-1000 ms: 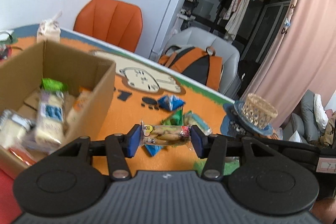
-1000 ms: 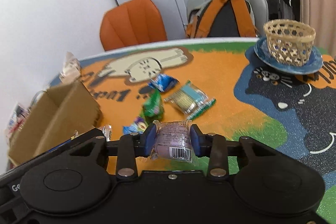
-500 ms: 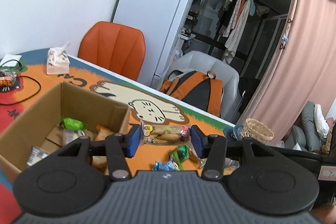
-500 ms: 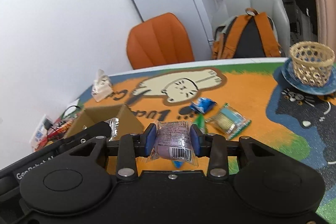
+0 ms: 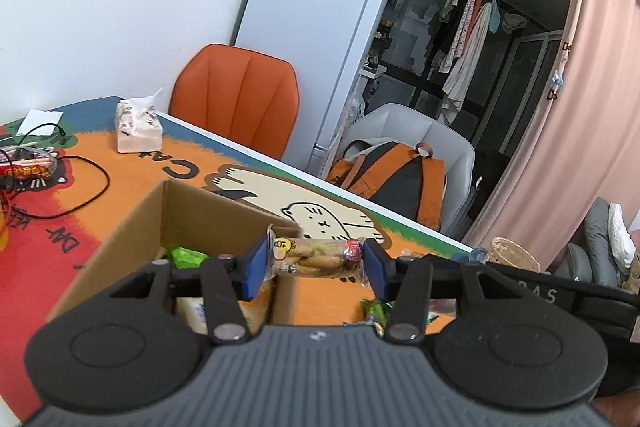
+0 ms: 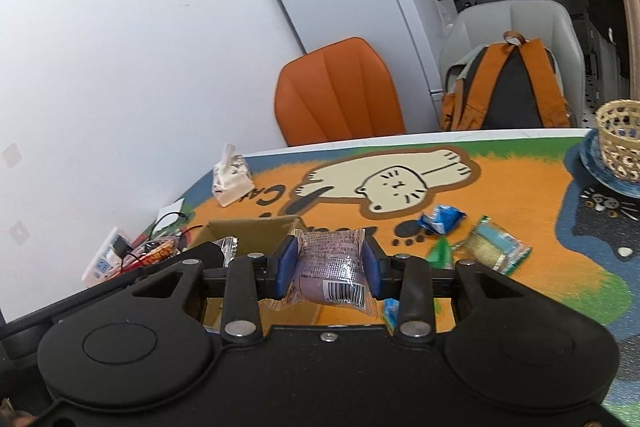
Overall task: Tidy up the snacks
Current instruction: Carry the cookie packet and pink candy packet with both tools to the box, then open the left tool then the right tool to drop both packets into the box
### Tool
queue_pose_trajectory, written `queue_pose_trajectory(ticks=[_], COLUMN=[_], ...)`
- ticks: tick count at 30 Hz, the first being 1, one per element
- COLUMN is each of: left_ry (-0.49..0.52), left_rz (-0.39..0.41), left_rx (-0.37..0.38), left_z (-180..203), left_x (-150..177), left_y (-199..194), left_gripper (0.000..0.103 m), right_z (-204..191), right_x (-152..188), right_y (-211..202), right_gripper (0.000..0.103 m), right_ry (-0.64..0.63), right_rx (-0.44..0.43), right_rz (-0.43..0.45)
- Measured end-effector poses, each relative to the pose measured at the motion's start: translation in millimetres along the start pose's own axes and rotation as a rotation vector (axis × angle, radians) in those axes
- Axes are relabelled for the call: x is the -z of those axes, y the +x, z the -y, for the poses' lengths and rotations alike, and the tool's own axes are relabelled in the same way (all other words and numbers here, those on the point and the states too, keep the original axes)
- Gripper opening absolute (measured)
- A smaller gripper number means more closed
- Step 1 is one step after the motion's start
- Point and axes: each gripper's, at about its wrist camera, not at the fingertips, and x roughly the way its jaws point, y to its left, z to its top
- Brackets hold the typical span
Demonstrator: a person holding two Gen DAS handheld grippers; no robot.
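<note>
My left gripper [image 5: 315, 261] is shut on a clear biscuit packet [image 5: 316, 258], held crosswise above the near right corner of the open cardboard box [image 5: 132, 231]. Several snack packs lie inside the box, among them a green one [image 5: 186, 255]. My right gripper [image 6: 329, 267] is shut on a purple bun in a clear wrapper [image 6: 330, 269], in the air near the box's right corner [image 6: 256, 231]. Loose on the table in the right wrist view lie a blue packet [image 6: 442, 219], a green packet [image 6: 440, 251] and a cracker pack [image 6: 494, 247].
The table wears a bright cat-print cloth [image 6: 520, 187]. A tissue pack [image 5: 136, 127] and black cables [image 5: 80, 183] sit at the far left. A wicker basket on a blue plate [image 6: 620, 143] stands at the right. An orange chair [image 5: 236, 107] and a grey chair with a backpack [image 5: 400, 183] stand behind.
Both grippers have risen with their snacks and swung left toward the box. The box now sits lower and more central in both views. The grips have not changed.
</note>
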Motion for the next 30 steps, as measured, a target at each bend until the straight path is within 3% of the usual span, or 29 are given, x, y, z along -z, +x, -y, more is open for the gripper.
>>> queue_pose_trajectory(ticks=[17, 19, 23, 30], left_ry=[-0.054, -0.052, -0.055, -0.091], left_rz=[-0.069, -0.094, -0.094, -0.079], left_rx=[-0.053, -0.05, -0.086, -0.111], left_z=[-69, -73, -79, -94], left_x=[-21, -20, -18, -18], left_y=[12, 15, 14, 4], left_gripper=[0.051, 0.054, 0.074, 0.075], right_z=[-39, -44, -52, -62], right_x=[-2, -1, 0, 2], right_y=[33, 37, 45, 60], right_gripper=[0.036, 0.036, 0.036, 0.036], right_ry=[-0.034, -0.035, -0.04, -0.046], right_rx=[-0.035, -0.041, -0.057, -0.071], right_rz=[-0.031, -0.034, -0.042, -0.066])
